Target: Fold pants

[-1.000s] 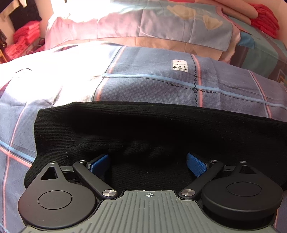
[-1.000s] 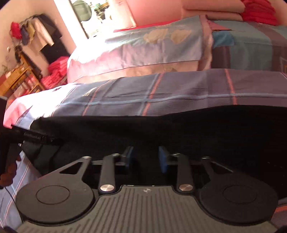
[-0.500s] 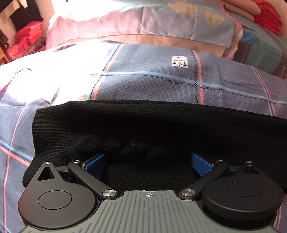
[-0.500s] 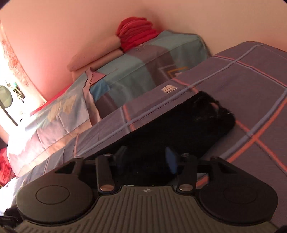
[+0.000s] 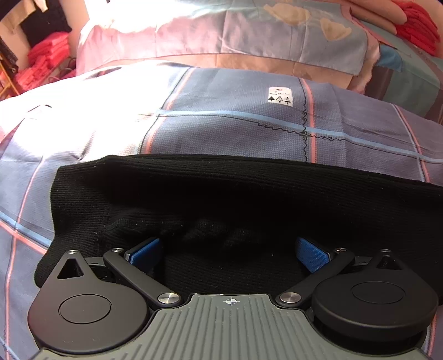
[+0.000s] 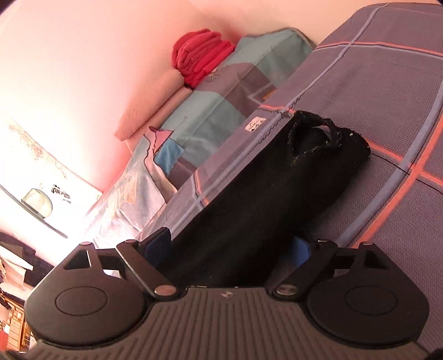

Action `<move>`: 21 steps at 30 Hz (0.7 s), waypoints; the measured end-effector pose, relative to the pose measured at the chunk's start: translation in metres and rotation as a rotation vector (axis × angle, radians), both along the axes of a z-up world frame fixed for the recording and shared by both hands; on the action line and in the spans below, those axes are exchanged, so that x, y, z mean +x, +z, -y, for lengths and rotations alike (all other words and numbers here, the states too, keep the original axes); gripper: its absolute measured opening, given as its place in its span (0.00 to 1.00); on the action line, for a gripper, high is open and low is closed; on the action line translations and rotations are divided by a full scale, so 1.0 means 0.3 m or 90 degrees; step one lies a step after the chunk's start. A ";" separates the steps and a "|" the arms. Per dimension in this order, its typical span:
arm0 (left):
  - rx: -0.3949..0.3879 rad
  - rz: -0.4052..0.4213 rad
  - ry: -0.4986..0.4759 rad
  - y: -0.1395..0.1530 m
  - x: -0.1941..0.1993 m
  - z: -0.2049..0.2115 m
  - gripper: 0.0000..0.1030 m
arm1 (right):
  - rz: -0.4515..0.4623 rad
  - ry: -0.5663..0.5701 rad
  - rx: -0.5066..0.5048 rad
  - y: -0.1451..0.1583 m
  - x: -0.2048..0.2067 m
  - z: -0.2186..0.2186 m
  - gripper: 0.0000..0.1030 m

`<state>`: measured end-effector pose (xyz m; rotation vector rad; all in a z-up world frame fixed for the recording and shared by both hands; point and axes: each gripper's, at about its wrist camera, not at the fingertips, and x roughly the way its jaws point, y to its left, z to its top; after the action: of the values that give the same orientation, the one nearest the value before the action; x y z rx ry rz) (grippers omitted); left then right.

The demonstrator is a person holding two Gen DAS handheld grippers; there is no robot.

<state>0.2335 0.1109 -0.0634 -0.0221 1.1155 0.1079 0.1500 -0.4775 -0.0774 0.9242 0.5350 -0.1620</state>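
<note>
Left wrist view, nearest first: the left gripper (image 5: pixel 228 249) points steeply down with its blue pads (image 5: pixel 311 253) spread wide, and a bunched fold of the black pants (image 5: pixel 249 193) sits between them without either pad pressing on it; beyond the pads the pants lie as a long dark band across the plaid bedsheet (image 5: pixel 235 127), one end rounded off at the left; farther on, a small white label (image 5: pixel 279 95) is sewn to the sheet, then a pale quilt (image 5: pixel 221 36), and red folded clothes (image 5: pixel 418 25) at the far right.

Right wrist view, tilted: the right gripper (image 6: pixel 229 246) has its jaws opening, already wide, with the folded pants (image 6: pixel 277 188) running out between the blue pads (image 6: pixel 300 249), which do not appear to press on the cloth; the far end of the pants shows a looped opening lying on the bedsheet (image 6: pixel 387 83); behind that are patchwork pillows (image 6: pixel 221 105), a stack of red folded clothes (image 6: pixel 200 55) and a pink wall (image 6: pixel 83 55).
</note>
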 end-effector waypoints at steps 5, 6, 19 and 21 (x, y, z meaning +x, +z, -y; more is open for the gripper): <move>0.001 0.009 0.003 -0.003 -0.010 0.002 1.00 | 0.020 0.102 0.035 -0.029 0.005 -0.076 0.77; 0.002 0.010 0.004 -0.003 -0.012 0.002 1.00 | 0.021 0.113 0.012 -0.028 0.014 -0.084 0.77; 0.030 0.004 0.007 -0.003 -0.006 0.039 1.00 | -0.067 -0.003 -0.037 -0.002 0.032 0.070 0.20; 0.030 0.003 0.010 -0.003 -0.005 0.037 1.00 | -0.065 -0.003 -0.027 0.002 0.030 0.049 0.29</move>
<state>0.2319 0.0998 -0.0643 0.0106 1.1080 0.1477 0.1590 -0.4923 -0.0768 0.8787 0.6213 -0.2243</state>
